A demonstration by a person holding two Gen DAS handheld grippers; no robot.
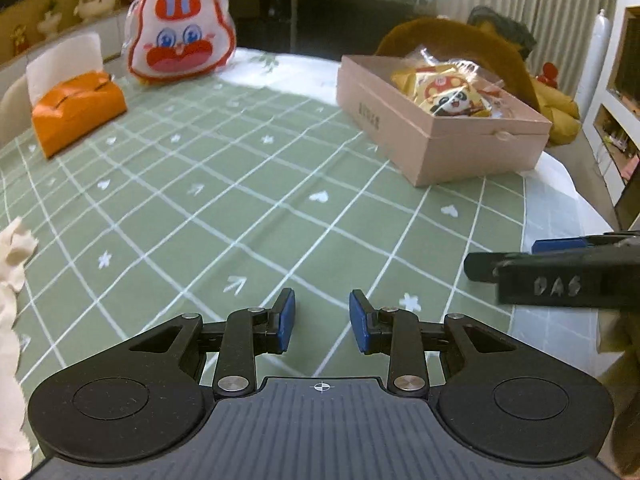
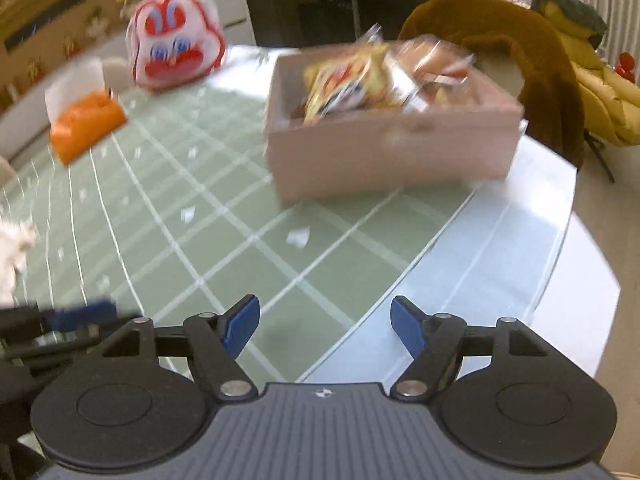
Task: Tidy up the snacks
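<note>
- Snacks sit in the pink box; we see none loose.
- Left gripper part open, right gripper wide, both empty.
- We advise withdrawing clear of the box.

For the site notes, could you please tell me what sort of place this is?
Most likely a home living or dining room: a table with a green checked tablecloth, a tissue box, a padded chair and shelves of figurines.
</note>
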